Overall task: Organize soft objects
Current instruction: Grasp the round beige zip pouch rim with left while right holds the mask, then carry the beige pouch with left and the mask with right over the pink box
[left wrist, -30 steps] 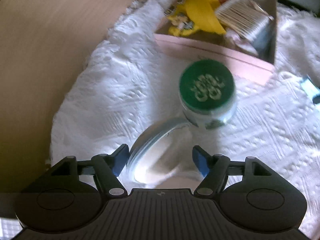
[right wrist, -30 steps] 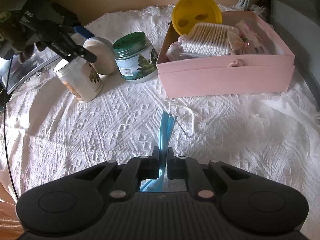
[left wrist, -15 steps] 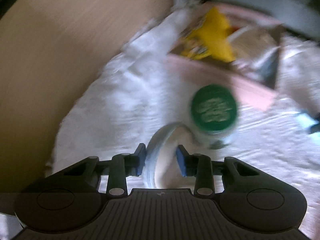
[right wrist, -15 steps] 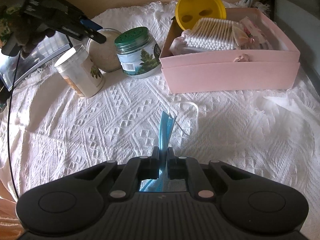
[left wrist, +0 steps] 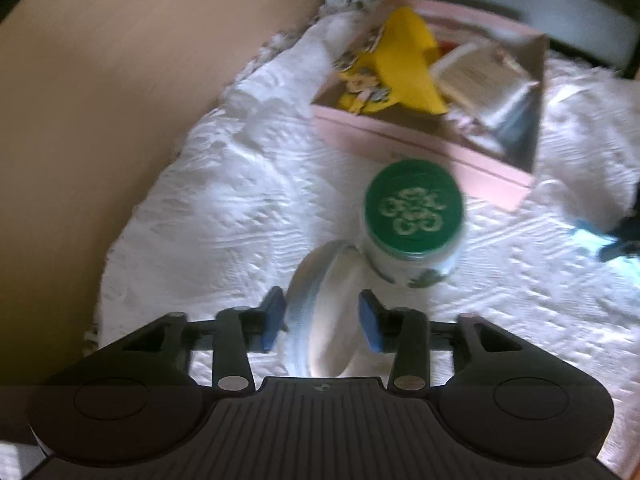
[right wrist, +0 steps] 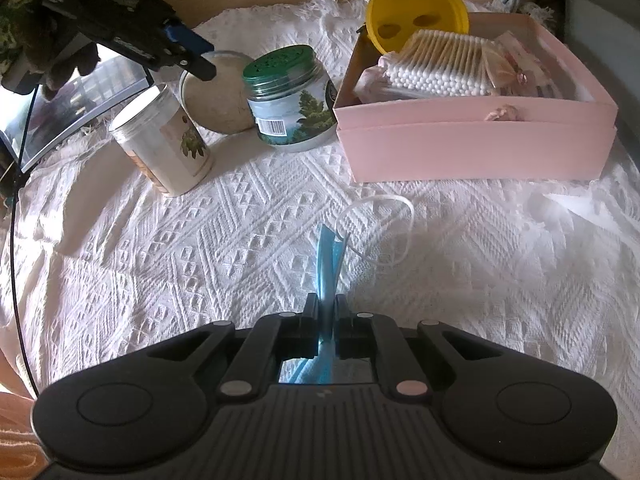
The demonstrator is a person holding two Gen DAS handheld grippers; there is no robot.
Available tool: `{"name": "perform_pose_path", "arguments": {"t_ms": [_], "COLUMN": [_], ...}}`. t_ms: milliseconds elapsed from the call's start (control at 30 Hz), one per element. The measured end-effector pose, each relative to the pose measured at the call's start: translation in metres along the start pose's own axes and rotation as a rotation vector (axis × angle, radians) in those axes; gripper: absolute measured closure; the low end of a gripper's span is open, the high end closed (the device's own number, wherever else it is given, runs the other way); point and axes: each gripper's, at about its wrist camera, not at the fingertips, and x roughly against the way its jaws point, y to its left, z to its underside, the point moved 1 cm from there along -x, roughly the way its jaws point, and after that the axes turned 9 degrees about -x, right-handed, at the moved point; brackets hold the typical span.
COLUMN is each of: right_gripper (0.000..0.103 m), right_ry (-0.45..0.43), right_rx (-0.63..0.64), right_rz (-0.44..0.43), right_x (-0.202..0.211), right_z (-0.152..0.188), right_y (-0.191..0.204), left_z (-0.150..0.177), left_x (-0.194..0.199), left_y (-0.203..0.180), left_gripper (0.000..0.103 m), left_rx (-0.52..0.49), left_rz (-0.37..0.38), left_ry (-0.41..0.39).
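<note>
The right gripper (right wrist: 328, 308) had its jaws clenched on a folded blue face mask (right wrist: 327, 258), which stood on edge between them, its white ear loop (right wrist: 378, 232) trailing to the right over the white textured cloth (right wrist: 200, 248) covering the bench. The left gripper (left wrist: 320, 320) straddled a round white powder puff (left wrist: 326, 304) standing on its edge; its jaws were opening, the puff between them, with the left pad close against its rim and the right pad apart from it. Just beyond the puff stood a green-lidded jar (left wrist: 414, 216), touching it. A pale canister (right wrist: 160, 140) stood to the left in the right wrist view. At the far right sat a pink box (right wrist: 476, 144) holding cotton swabs (right wrist: 440, 64) and a yellow lid (right wrist: 418, 10).
</note>
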Motion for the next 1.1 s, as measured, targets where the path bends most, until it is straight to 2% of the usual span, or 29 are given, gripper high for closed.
{"name": "perform_pose_path", "arguments": {"t_ms": [67,133,200,267,367,800,933,1100], "right_gripper": [0.096,0.096,0.096,0.096,0.096,0.096,0.096,0.096], "right_ry": [0.000,0.000,-0.001,-0.001,-0.001,0.000,-0.001,-0.003], "right_rx": [0.003,0.002,-0.002,-0.007,-0.010,-0.001,0.000,-0.006], "right_rz": [0.000,0.000,0.000,-0.003,-0.009,-0.015,-0.015,-0.016], "right_x": [0.000,0.001,0.001,0.001,0.001,-0.001,-0.001,0.000], "right_z": [0.000,0.001,0.002,0.002,0.002,0.001,0.001,0.002], "right_y": [0.000,0.000,0.000,-0.002,-0.003,-0.002,-0.001,-0.002], "left_z": [-0.002,-0.003,-0.003,-0.001,0.001,-0.004,-0.008,-0.009], "left_x": [-0.006,-0.003,0.006,0.011,0.012,0.013,0.009,0.012], "left_y": [0.002,0.009,0.016,0.019,0.014,0.000,0.006,0.003], "left_gripper": [0.044,0.046,0.068,0.076,0.075,0.069,0.070,0.066], "left_rx": [0.014,0.056,0.093,0.110,0.091,0.036,0.068,0.048], "left_rz": [0.002,0.040,0.098,0.171,0.181,0.115,0.101,0.162], "left_ry": [0.019,0.006,-0.030,-0.036,-0.011,0.016,0.018,0.022]}}
